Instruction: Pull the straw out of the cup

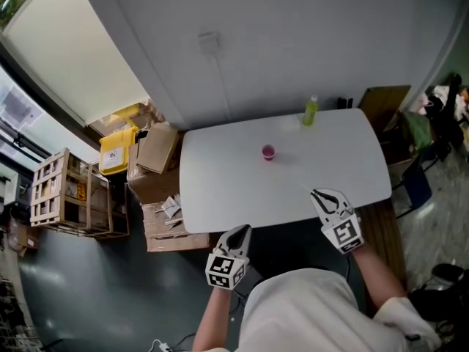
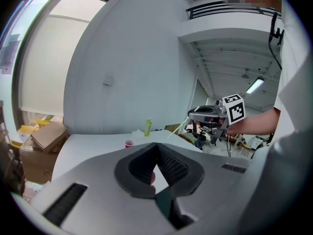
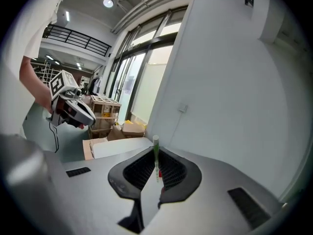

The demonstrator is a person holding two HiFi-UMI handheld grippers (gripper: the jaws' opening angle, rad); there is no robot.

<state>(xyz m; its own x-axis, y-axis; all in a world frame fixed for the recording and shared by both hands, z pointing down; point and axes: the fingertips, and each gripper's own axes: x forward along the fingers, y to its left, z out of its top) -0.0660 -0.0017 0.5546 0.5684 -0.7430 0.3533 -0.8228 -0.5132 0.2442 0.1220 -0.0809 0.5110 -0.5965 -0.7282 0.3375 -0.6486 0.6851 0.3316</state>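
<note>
A small pink cup (image 1: 268, 152) stands alone near the middle of the white table (image 1: 220, 189), with no straw in it. My right gripper (image 1: 320, 194) hovers over the table's near right part, shut on a pale straw with a green stripe (image 3: 156, 153) that sticks up between its jaws. In the left gripper view the straw (image 2: 177, 129) slants down from the right gripper (image 2: 203, 112), and the cup (image 2: 129, 143) sits well away from it. My left gripper (image 1: 242, 231) is off the near table edge, its tips (image 2: 156, 145) together on nothing.
A green bottle (image 1: 310, 111) stands at the table's far edge by the wall. Cardboard boxes (image 1: 157, 149), a yellow crate (image 1: 117, 151) and a wooden crate (image 1: 62, 193) crowd the floor on the left. A dark chair (image 1: 418, 185) and clutter are on the right.
</note>
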